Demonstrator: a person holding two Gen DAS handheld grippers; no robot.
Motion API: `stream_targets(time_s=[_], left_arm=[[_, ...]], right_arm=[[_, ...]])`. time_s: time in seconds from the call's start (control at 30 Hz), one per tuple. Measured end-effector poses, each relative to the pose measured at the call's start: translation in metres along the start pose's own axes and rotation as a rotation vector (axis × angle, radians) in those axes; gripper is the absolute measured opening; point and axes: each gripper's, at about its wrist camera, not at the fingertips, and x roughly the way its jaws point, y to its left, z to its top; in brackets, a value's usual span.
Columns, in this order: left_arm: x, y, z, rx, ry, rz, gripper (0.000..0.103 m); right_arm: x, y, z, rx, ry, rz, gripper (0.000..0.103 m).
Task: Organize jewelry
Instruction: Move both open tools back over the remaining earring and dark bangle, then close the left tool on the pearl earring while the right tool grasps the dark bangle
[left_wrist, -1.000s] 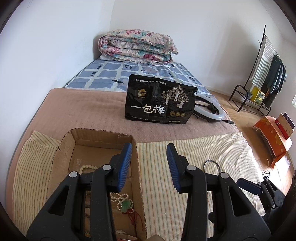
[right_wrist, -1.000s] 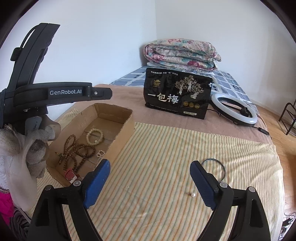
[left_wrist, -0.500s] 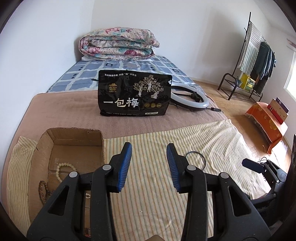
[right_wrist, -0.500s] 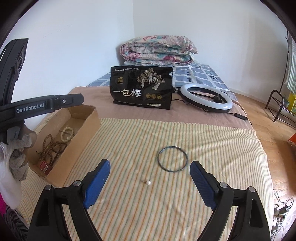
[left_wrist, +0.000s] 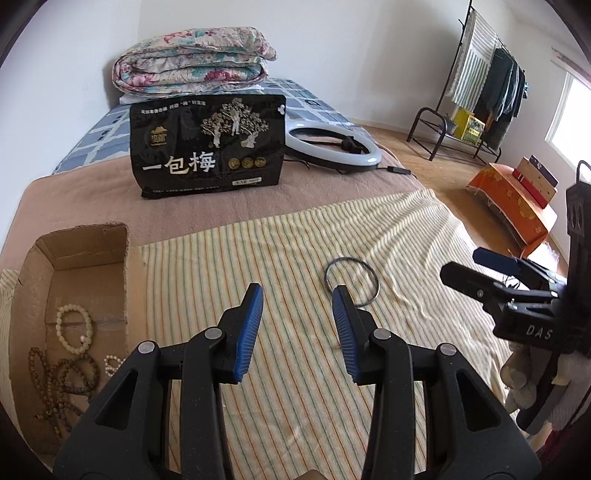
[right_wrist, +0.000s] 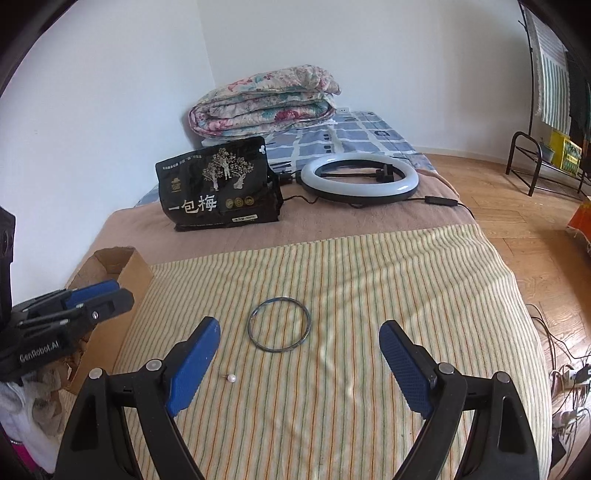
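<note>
A thin dark wire bangle (right_wrist: 279, 325) lies flat on the striped cloth; it also shows in the left wrist view (left_wrist: 351, 281), just beyond my left gripper's right finger. A small pearl earring (right_wrist: 231, 377) lies near my right gripper's left finger. My left gripper (left_wrist: 297, 321) is open and empty above the cloth. My right gripper (right_wrist: 299, 362) is wide open and empty, with the bangle just ahead of it. A cardboard box (left_wrist: 35, 254) at the left holds a white bead bracelet (left_wrist: 74, 328), brown bead strands (left_wrist: 62, 380) and a pearl piece.
A black snack bag (left_wrist: 208, 146) stands behind the cloth, with a ring light (left_wrist: 332, 147) and its cable beside it. A folded quilt (left_wrist: 192, 62) lies at the bed's far end. Floor, a clothes rack and an orange box are to the right.
Both grippers have swung right, away from the box and toward the bangle. The box has slid to the left edge of both views. Both stayed open.
</note>
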Motion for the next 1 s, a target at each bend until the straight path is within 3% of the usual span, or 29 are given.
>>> stream_targets(time_s=[0.47, 0.57, 0.83, 0.93, 1.0], left_arm=[[0.052, -0.048, -0.046, 0.149, 0.126, -0.076, 0.039], [0.063, -0.054, -0.051, 0.165, 0.143, -0.071, 0.028], [0.080, -0.051, -0.049, 0.158, 0.151, -0.051, 0.028], [0.086, -0.048, -0.048, 0.149, 0.162, -0.052, 0.018], [0.088, -0.046, -0.048, 0.149, 0.165, -0.050, 0.018]], right_arm=[[0.037, -0.022, 0.005, 0.064, 0.030, -0.015, 0.090], [0.042, -0.027, 0.005, 0.081, 0.034, -0.014, 0.090], [0.057, -0.027, 0.002, 0.074, 0.055, -0.012, 0.090], [0.061, -0.027, 0.004, 0.082, 0.057, -0.010, 0.090], [0.065, -0.026, 0.004, 0.085, 0.060, -0.008, 0.090]])
